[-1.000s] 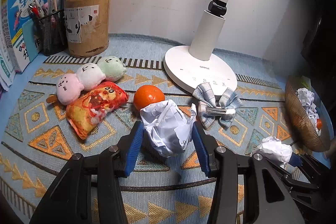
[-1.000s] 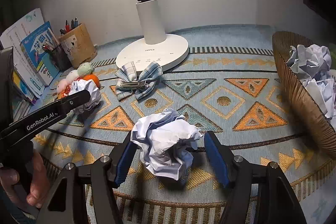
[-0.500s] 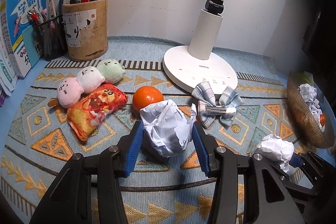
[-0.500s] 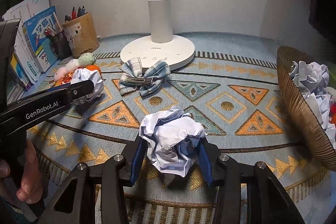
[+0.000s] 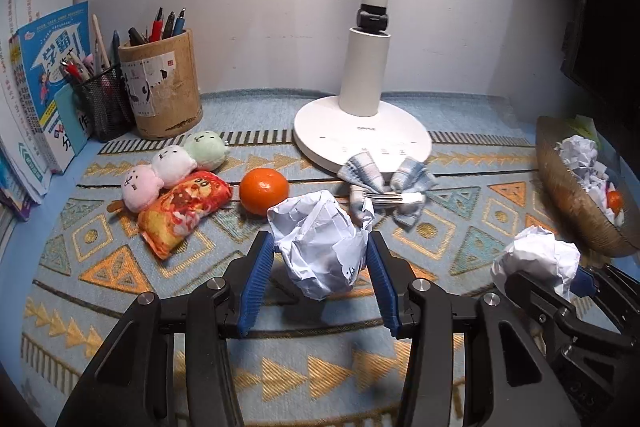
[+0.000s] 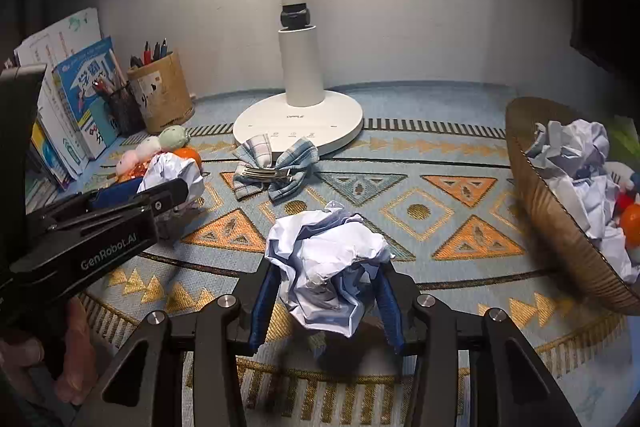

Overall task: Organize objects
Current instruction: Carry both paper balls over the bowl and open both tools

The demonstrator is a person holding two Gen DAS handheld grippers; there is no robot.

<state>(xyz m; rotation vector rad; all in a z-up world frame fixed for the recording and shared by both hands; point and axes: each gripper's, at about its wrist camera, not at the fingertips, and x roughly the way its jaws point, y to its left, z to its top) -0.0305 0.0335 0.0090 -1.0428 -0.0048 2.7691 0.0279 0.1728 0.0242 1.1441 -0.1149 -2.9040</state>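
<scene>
My left gripper (image 5: pixel 320 269) is shut on a crumpled white paper ball (image 5: pixel 320 247) and holds it above the patterned mat. My right gripper (image 6: pixel 326 301) is shut on a second crumpled paper ball (image 6: pixel 326 267), also lifted off the mat; this ball shows in the left wrist view (image 5: pixel 536 261) too. A brown woven basket (image 6: pixel 548 215) at the right holds more paper balls and an orange. The left gripper and its ball appear at the left of the right wrist view (image 6: pixel 176 175).
A white lamp base (image 5: pixel 362 135) stands at the back. A plaid bow clip (image 5: pixel 386 189), an orange (image 5: pixel 264 189), a snack bag (image 5: pixel 184 213) and plush dumplings (image 5: pixel 172 163) lie on the mat. Pen holders (image 5: pixel 160 83) and books (image 5: pixel 44 83) stand at the back left.
My right gripper closed on its paper ball and lifted it. My left gripper rose with its ball, so both views look from higher up.
</scene>
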